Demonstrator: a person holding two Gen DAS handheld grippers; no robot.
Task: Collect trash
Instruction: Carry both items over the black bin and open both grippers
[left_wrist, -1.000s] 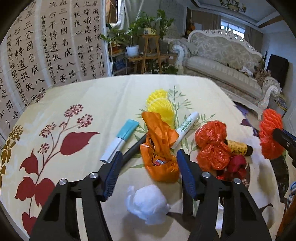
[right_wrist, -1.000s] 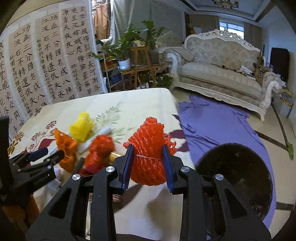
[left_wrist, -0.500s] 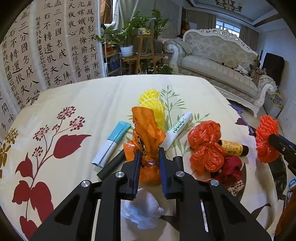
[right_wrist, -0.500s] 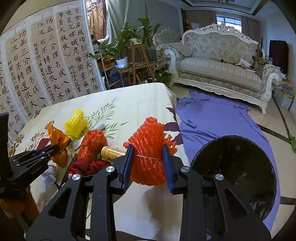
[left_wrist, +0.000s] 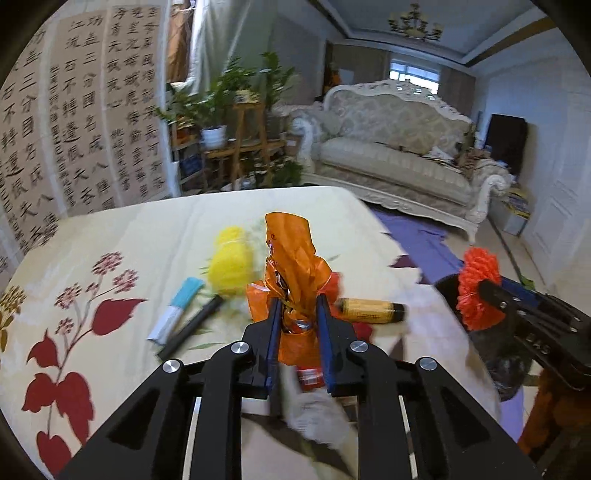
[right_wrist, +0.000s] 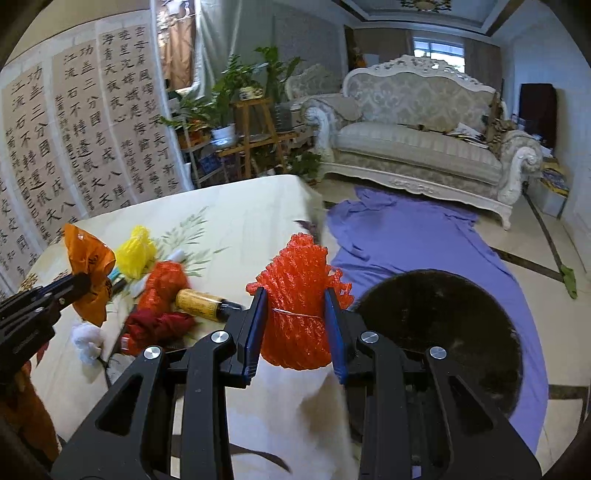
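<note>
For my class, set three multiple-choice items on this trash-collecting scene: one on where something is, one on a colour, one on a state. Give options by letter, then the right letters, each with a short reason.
1. Where is the black bin?
A. On the sofa
B. On the floor beside the table, partly on the purple cloth
C. On the table among the pens

2. What colour is the foam net in the right gripper?
A. Red-orange
B. Yellow
C. Blue

3. What is the state of the left gripper?
A. Open over a pen
B. Shut on nothing
C. Shut on the orange wrapper

Answers:
1 B: the right wrist view shows the bin's dark mouth down past the table edge, overlapping the purple cloth.
2 A: the net between the blue pads is red-orange.
3 C: both pads press the crumpled wrapper's lower part.
</note>
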